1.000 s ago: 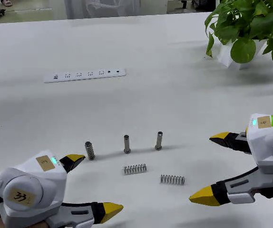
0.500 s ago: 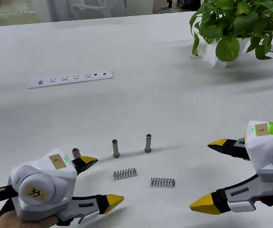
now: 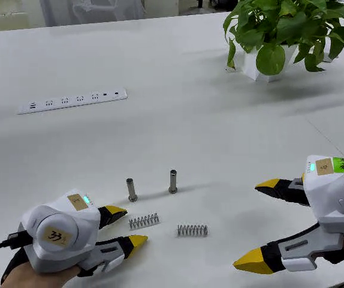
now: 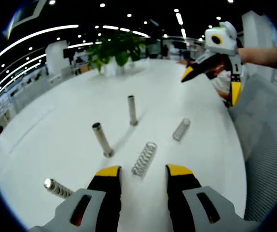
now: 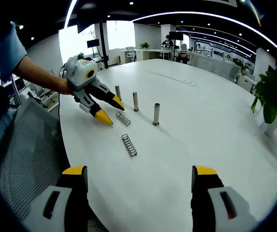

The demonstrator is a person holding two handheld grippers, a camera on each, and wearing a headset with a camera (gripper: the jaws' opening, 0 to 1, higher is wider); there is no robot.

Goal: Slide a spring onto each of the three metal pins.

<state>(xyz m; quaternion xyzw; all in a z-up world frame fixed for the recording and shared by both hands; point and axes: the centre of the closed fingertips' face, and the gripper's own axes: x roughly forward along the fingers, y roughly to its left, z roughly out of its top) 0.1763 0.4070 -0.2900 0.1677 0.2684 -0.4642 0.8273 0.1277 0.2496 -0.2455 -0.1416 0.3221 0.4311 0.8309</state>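
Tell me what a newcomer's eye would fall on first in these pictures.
Two white grippers with yellow-tipped black jaws frame the white table: the left gripper open, aimed at the nearer steel coil spring, the right gripper wide open. Between them stand two bare metal pins, and a green potted plant sits far right.

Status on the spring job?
Left gripper open, lined up on near spring. Right gripper open, off right. One pin sprung, two pins bare, second spring loose. Path clear.

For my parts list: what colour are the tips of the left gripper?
Yellow tips on the left gripper, clearest in the left gripper view.
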